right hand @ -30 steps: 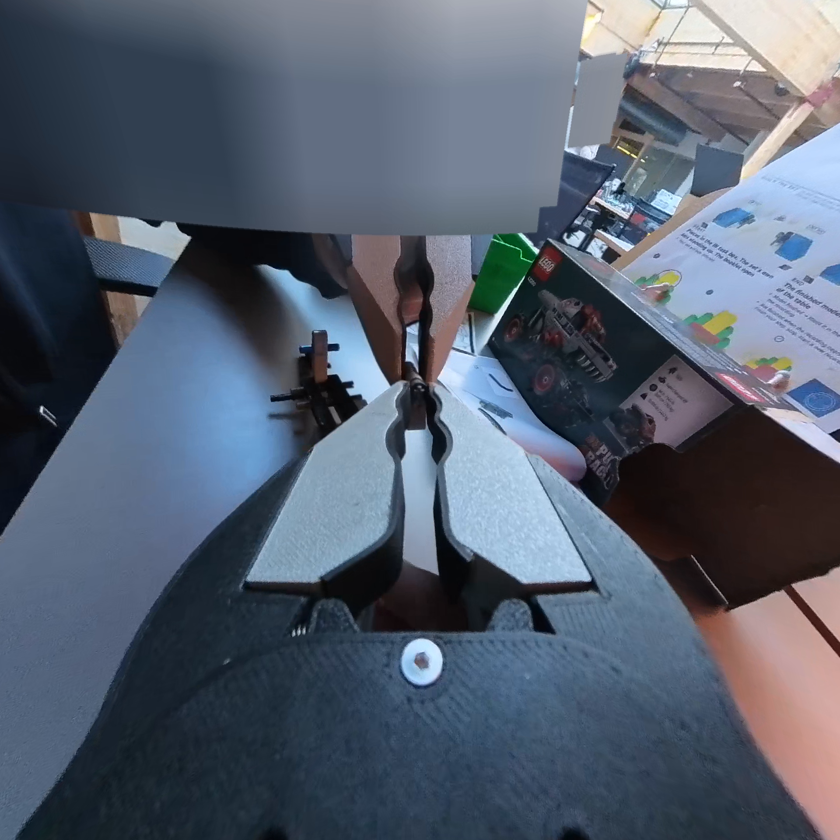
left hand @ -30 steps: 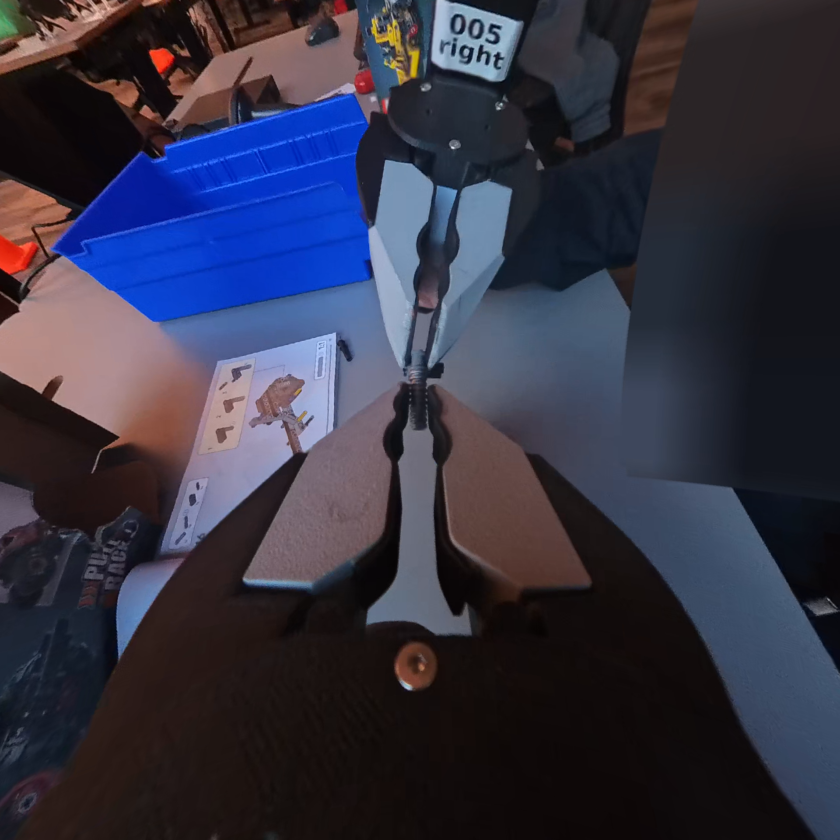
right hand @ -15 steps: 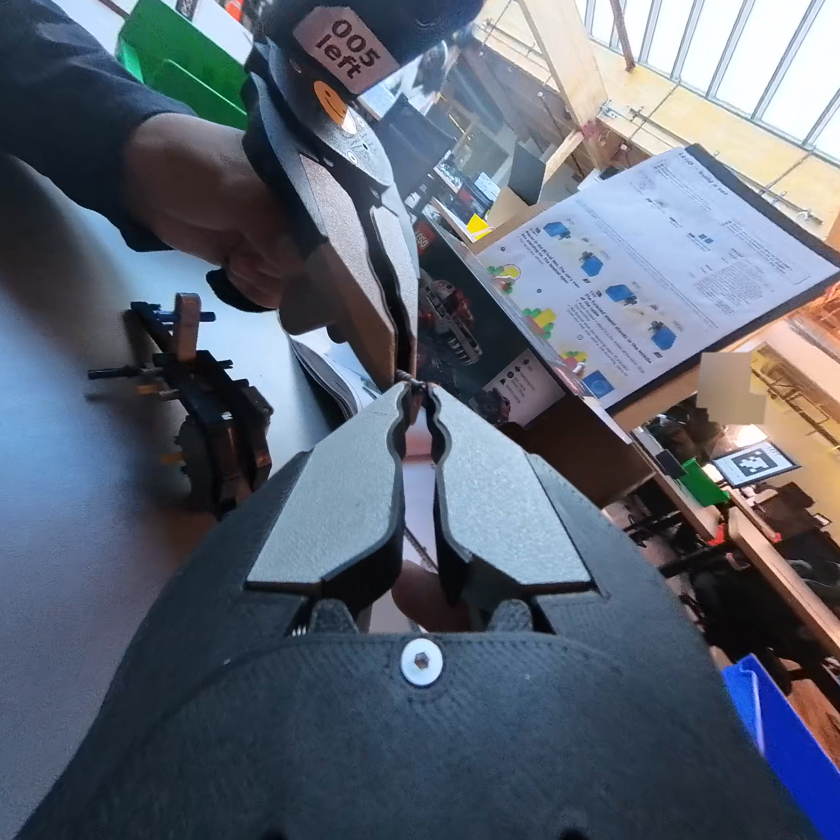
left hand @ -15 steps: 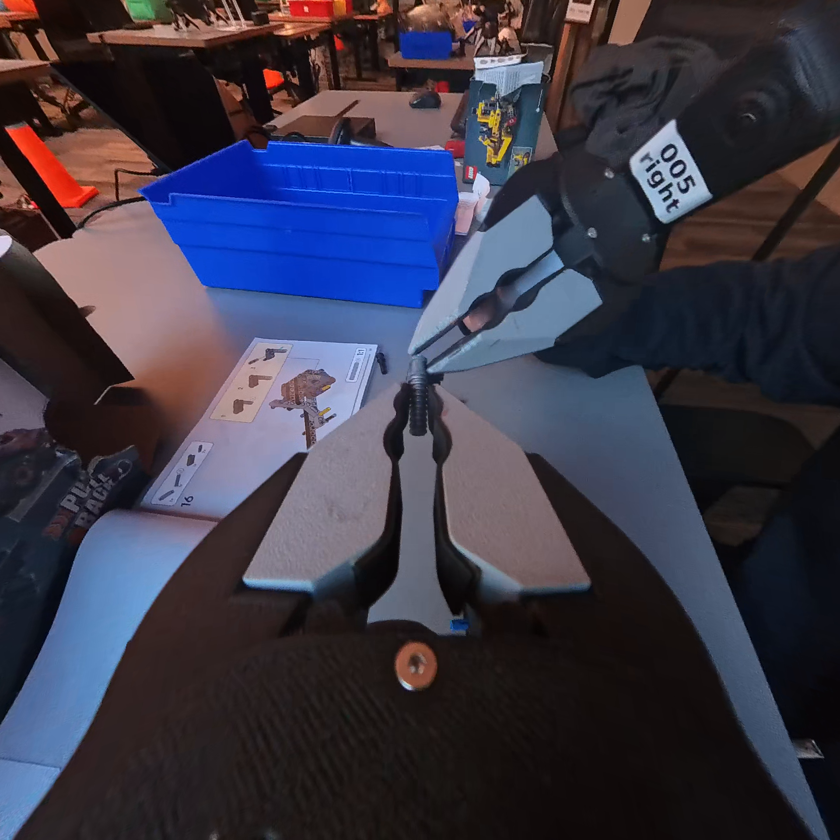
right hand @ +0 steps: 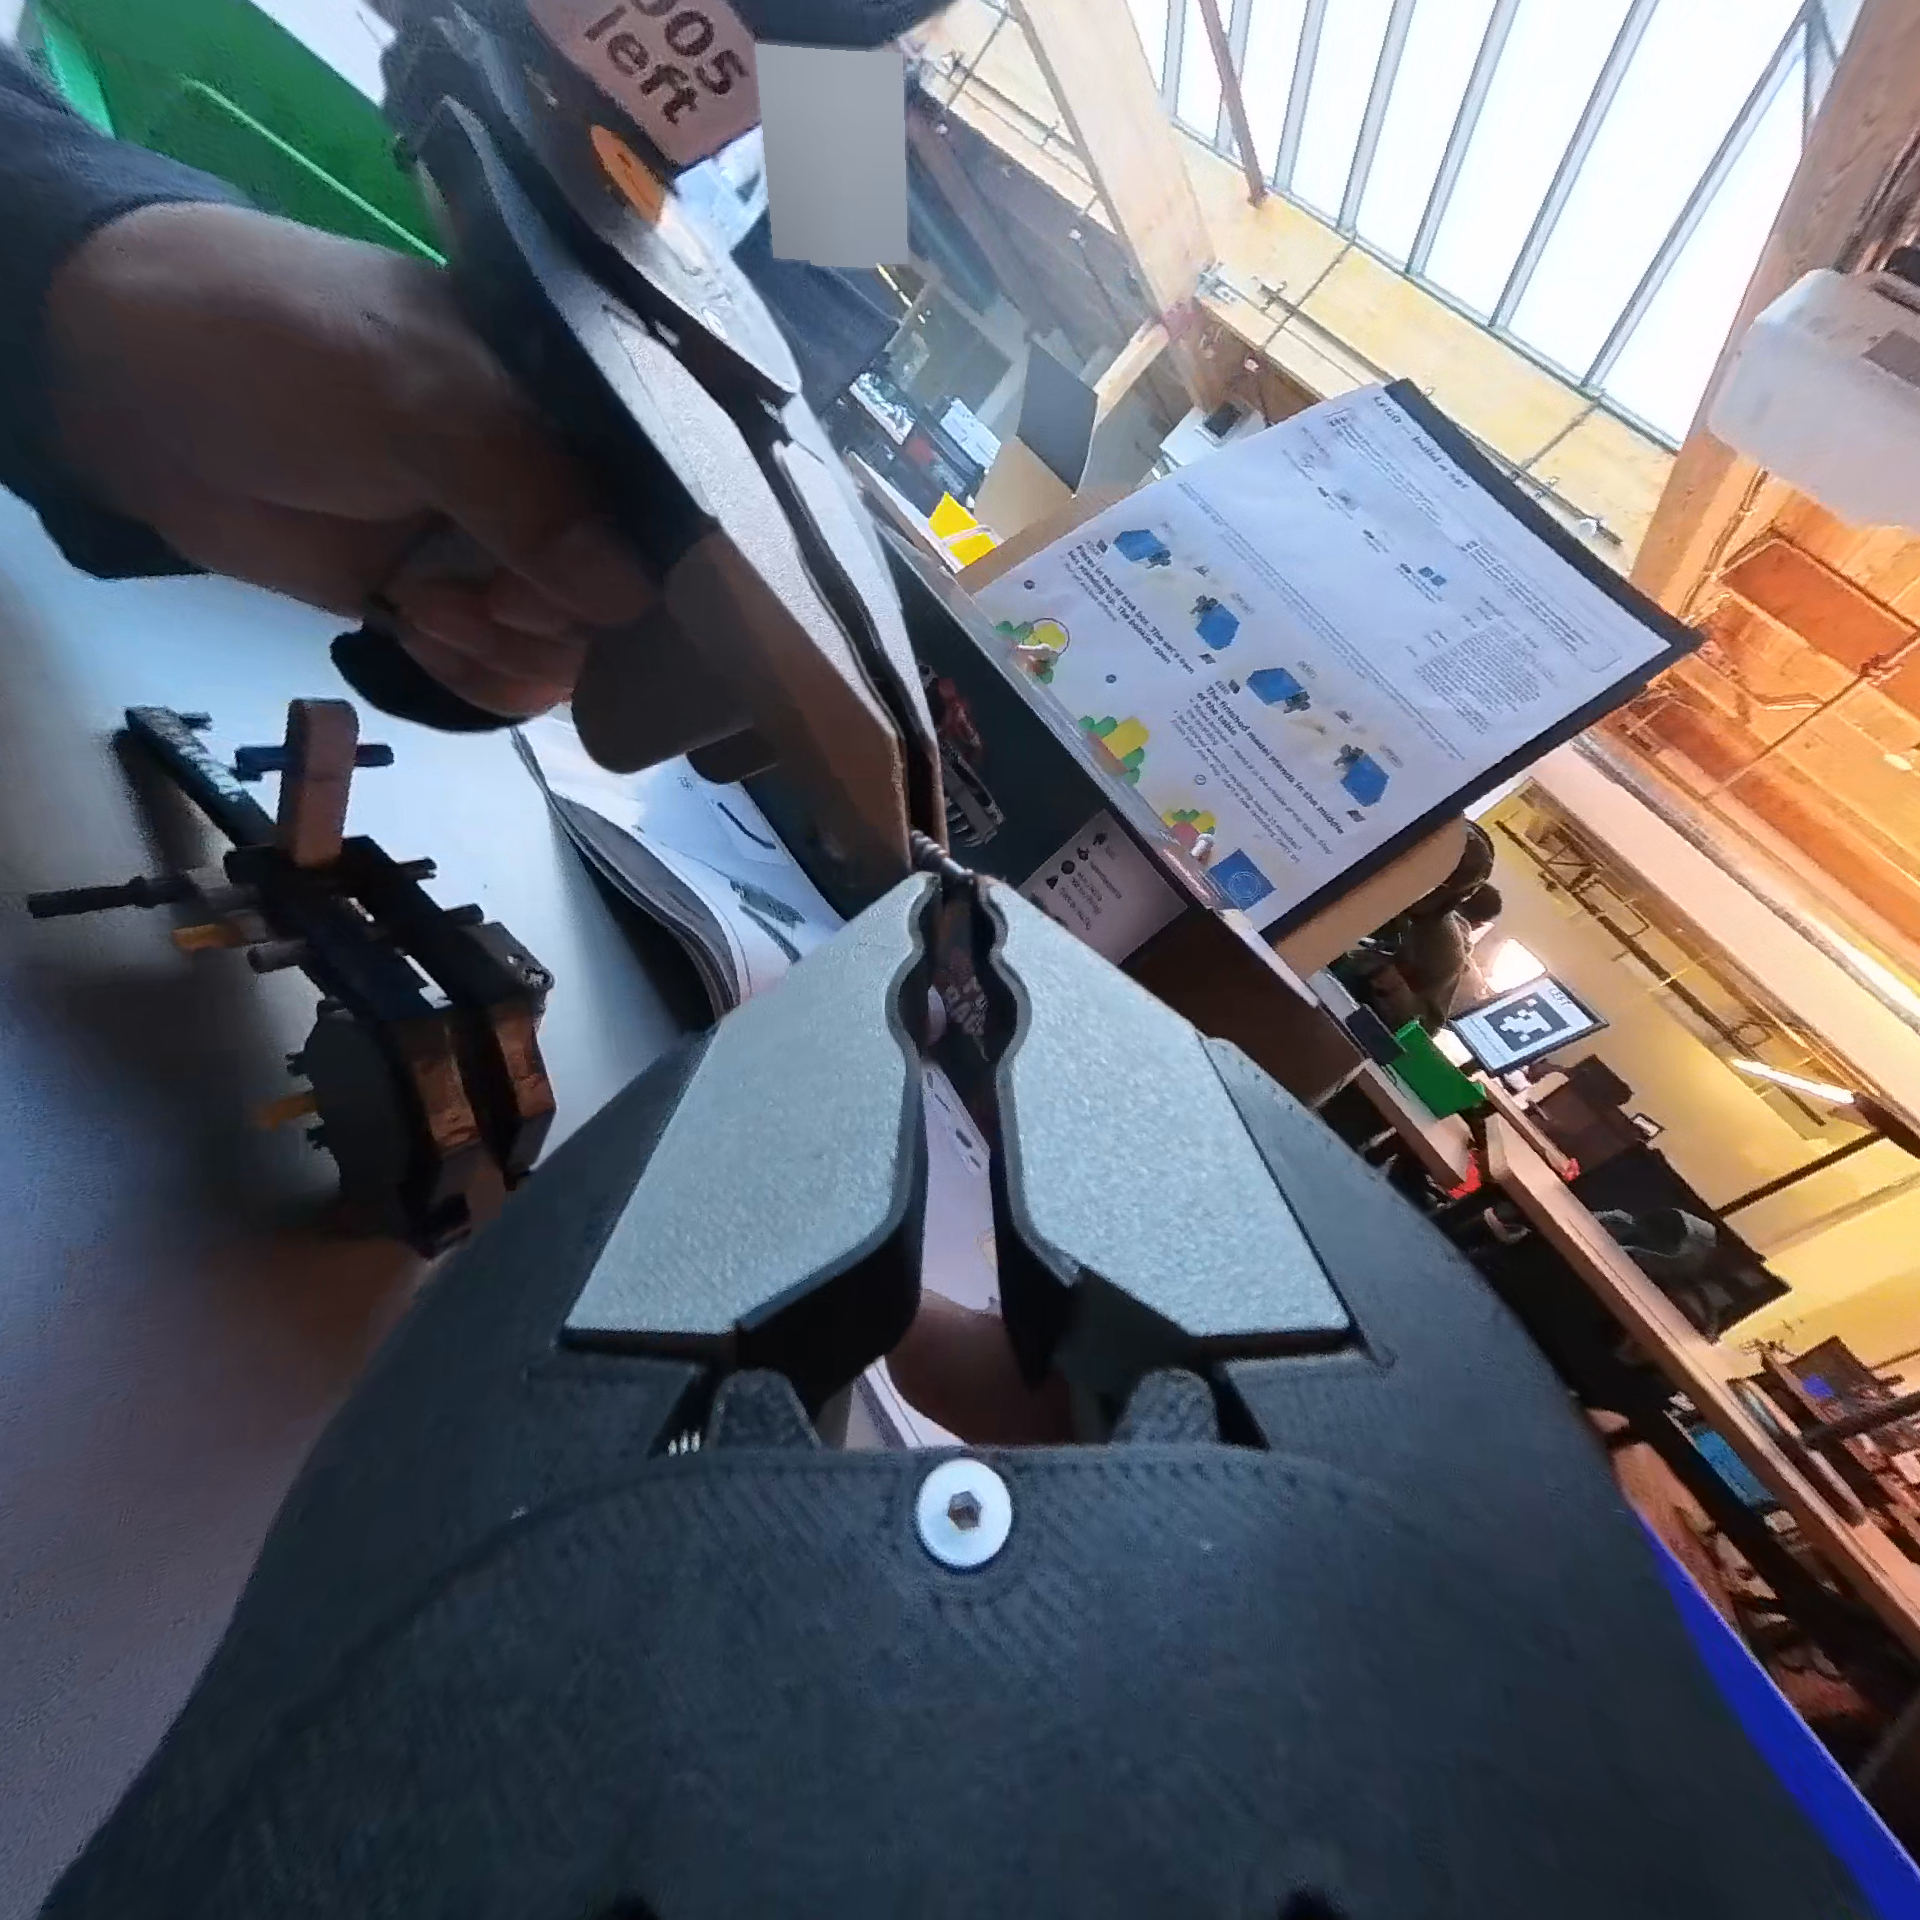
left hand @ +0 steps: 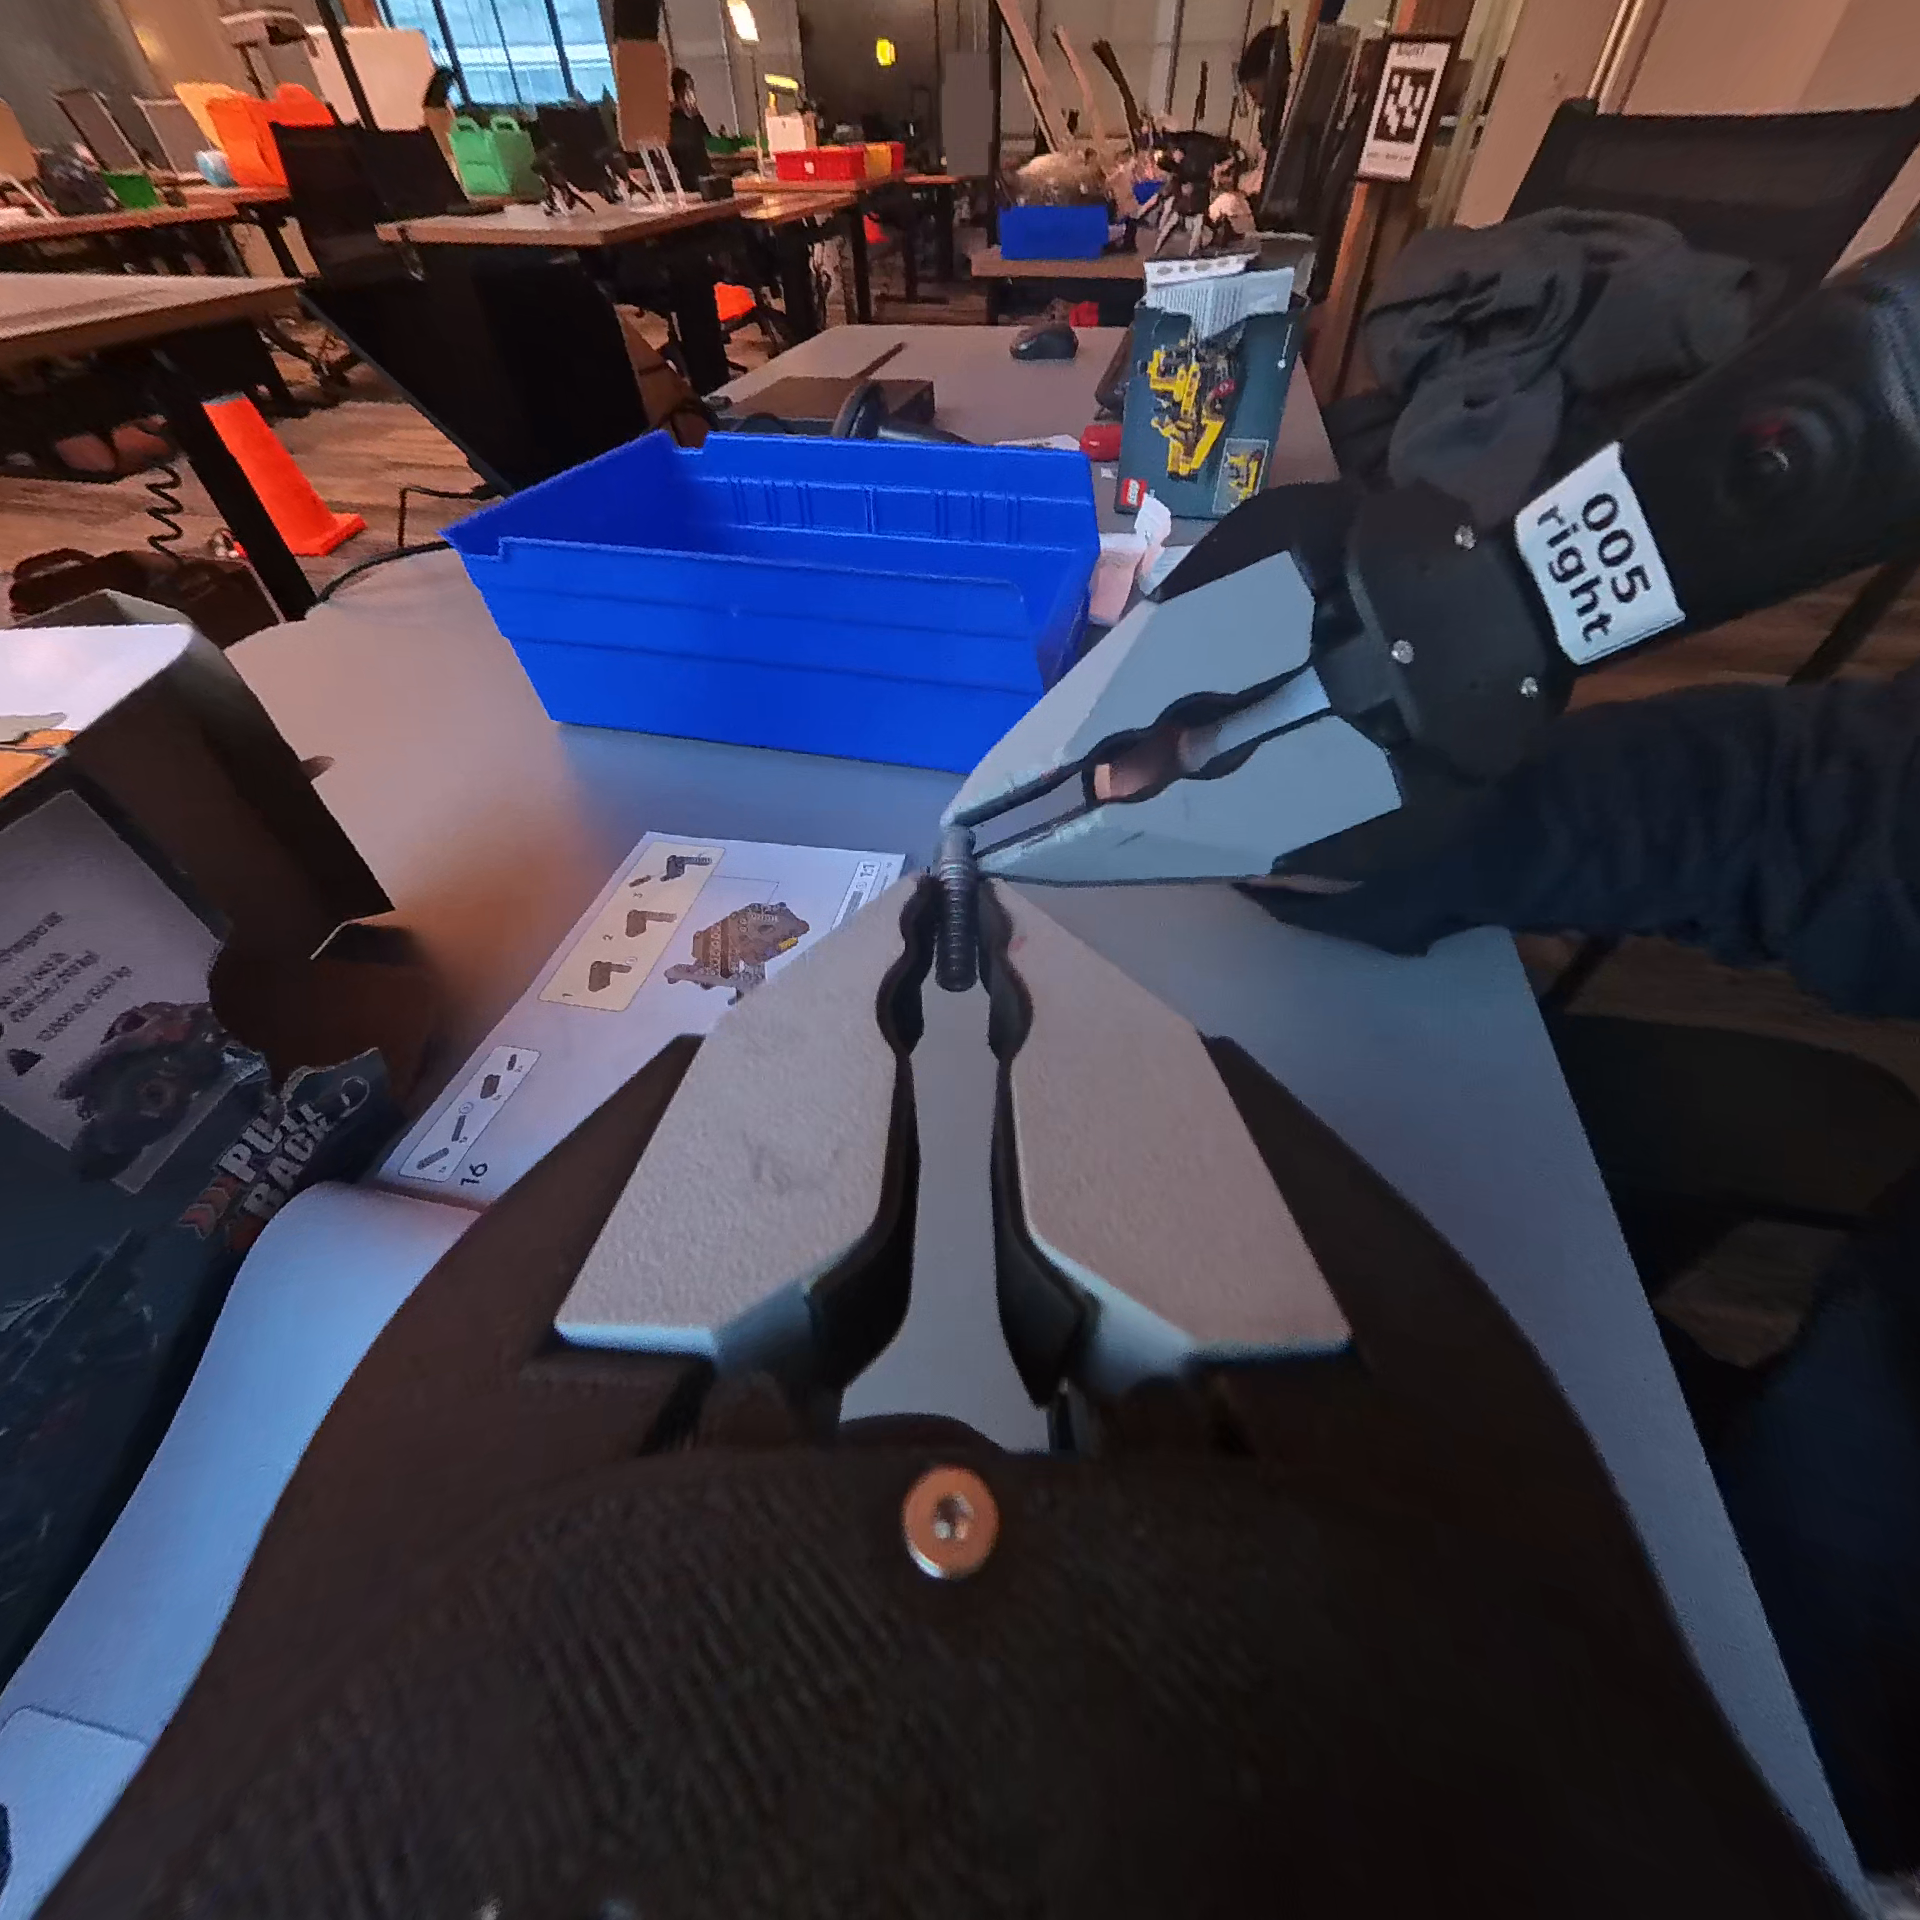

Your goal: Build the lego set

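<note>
Left gripper (left hand: 954, 935), right gripper (right hand: 951, 904) clamped, tip-to-tip.

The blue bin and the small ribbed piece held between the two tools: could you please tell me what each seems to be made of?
The blue open-topped bin looks like moulded plastic: uniform colour, soft sheen, ribbed inner walls. The small dark ribbed cylindrical piece, pinched by the left tool and touched at its far end by the right tool, is probably matte plastic or rubber; it is too small to tell which.
</note>
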`<state>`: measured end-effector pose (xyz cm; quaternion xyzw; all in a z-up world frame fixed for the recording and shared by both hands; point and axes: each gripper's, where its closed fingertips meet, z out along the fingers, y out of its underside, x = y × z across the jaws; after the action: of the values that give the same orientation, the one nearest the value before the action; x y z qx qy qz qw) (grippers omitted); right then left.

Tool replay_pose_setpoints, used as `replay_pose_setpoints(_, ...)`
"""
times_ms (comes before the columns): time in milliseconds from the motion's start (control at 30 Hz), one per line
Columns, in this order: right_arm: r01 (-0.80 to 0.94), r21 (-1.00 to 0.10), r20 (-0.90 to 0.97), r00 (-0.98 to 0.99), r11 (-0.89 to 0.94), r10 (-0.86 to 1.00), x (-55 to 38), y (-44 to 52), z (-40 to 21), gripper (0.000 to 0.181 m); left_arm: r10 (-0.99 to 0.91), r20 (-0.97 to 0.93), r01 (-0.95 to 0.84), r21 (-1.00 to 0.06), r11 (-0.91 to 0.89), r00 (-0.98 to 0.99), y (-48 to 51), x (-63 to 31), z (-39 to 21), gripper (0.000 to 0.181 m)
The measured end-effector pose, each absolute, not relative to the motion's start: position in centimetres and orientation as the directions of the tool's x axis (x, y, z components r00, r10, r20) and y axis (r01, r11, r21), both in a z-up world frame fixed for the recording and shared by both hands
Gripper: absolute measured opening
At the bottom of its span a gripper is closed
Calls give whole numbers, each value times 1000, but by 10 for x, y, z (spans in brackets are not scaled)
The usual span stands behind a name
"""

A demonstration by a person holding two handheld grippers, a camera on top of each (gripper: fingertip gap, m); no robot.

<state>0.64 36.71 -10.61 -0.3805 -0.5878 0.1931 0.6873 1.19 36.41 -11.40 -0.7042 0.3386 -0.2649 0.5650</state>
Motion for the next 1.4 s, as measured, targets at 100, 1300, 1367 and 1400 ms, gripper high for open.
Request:
replay_pose_setpoints(100, 150, -781, 624, 247, 607, 741, 6, 367, -102, 2, -772, -14, -160, -981, -114, 636, 364, 11, -110, 5)
replay_pose_setpoints(1300, 164, -794, 607, 204, 585, 768, 10, 371, -103, 16, -798, -124, -382, -914, -141, 590, 373, 4, -137, 5)
replay_pose_setpoints(1367, 191, -857, 502, 92, 479, 860, 6, 370, -121, 12, -803, -206, -473, -874, -106, 560, 370, 4, -144, 5)
replay_pose_setpoints(1400, 187, -887, 440, 64, 423, 896, 5, 370, -124, 13, -798, -235, -492, -866, -87, 554, 370, 4, -143, 5)
